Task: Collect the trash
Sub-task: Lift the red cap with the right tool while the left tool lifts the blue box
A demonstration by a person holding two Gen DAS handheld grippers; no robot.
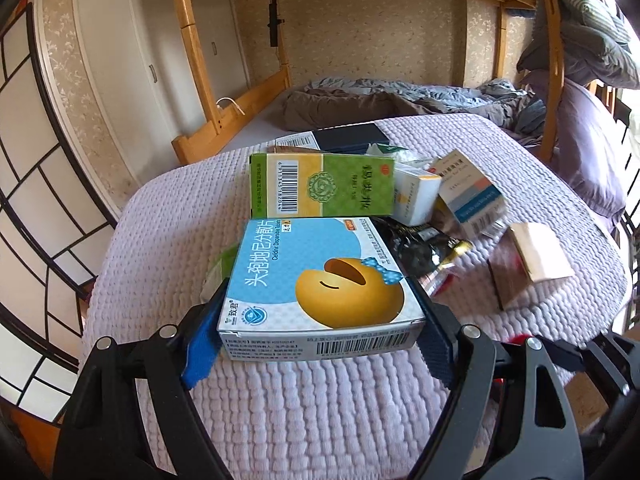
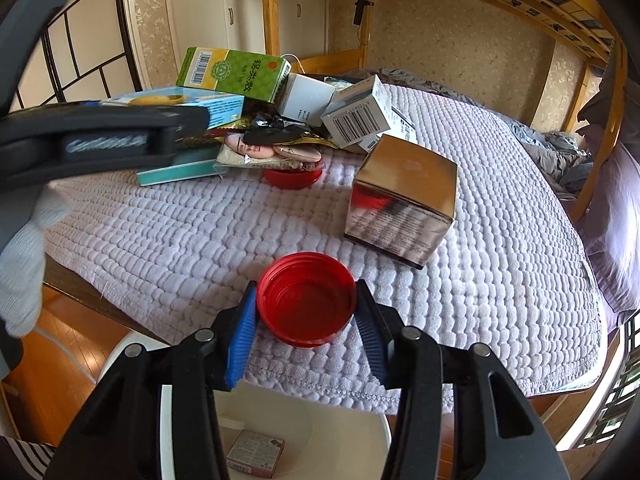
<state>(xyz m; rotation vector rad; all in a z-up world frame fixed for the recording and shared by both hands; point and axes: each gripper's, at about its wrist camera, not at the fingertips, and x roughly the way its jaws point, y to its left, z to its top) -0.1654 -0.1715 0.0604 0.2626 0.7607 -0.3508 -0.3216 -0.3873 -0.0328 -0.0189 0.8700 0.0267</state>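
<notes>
My left gripper [image 1: 320,312] is shut on a blue medicine box [image 1: 320,276] with a yellow cartoon face, its blue pads pressing both long sides; the box is lifted at the near edge of the pile. My right gripper [image 2: 306,320] is shut on a red plastic lid [image 2: 306,304], held open side up over the near edge of the lavender quilt [image 2: 500,280]. In the right wrist view the left gripper's black finger [image 2: 108,136] crosses the left side, clamping the same blue box [image 2: 216,110]. A white bin [image 2: 320,436] below holds a small pink box [image 2: 256,454].
A pile sits on the quilt: a green box [image 1: 324,186], white boxes [image 1: 416,196], a blue-and-white box [image 1: 472,196], dark wrappers [image 1: 420,248], a shiny brown box [image 2: 404,200], a second red lid [image 2: 292,178]. Behind stands a wooden bunk bed [image 1: 192,40]. A gloved hand [image 2: 24,264] is at left.
</notes>
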